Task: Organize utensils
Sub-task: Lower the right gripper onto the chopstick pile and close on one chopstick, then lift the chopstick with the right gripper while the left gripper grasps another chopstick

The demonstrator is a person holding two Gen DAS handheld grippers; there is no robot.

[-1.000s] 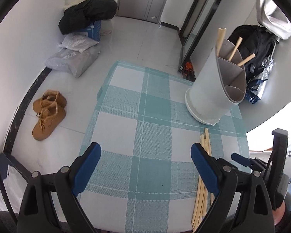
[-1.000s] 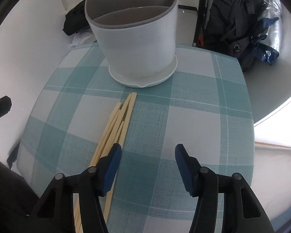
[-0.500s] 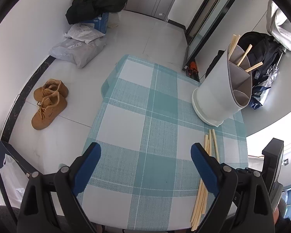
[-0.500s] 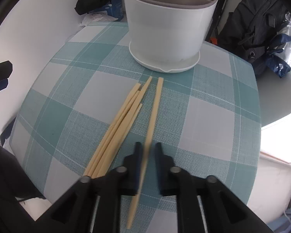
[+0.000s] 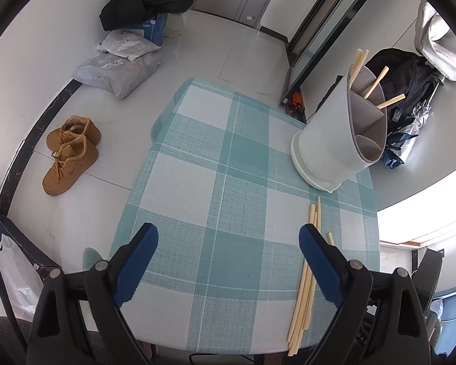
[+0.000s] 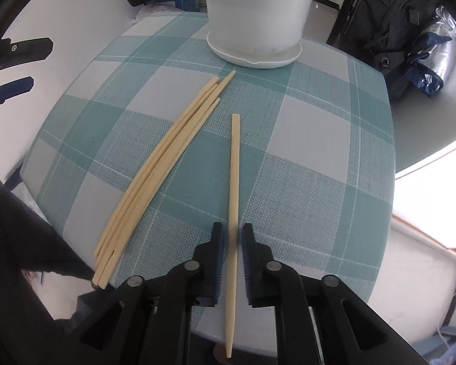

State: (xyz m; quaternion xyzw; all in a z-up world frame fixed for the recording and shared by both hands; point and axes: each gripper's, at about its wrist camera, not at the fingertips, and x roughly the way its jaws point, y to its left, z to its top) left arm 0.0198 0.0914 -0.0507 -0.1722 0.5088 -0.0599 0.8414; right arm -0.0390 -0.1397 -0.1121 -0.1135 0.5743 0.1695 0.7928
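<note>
The bench (image 6: 313, 127), under a teal-and-white checked cloth, carries my white divided plastic utensil holder (image 6: 258, 9) at its far edge. A bundle of pale wooden chopsticks (image 6: 167, 158) lies near it. My left tool (image 5: 228, 243) hangs wide open, empty. My right tool (image 6: 231, 237), jaws just easing apart, brackets a single pale chopstick (image 6: 234, 164); pad contact appears slight, uncertain.

Teal-and-white checked tablecloth (image 6: 304, 140), pale wooden chopsticks (image 6: 167, 164), white holder (image 6: 258, 15) with grey lining, tan shoes (image 5: 71, 155).
</note>
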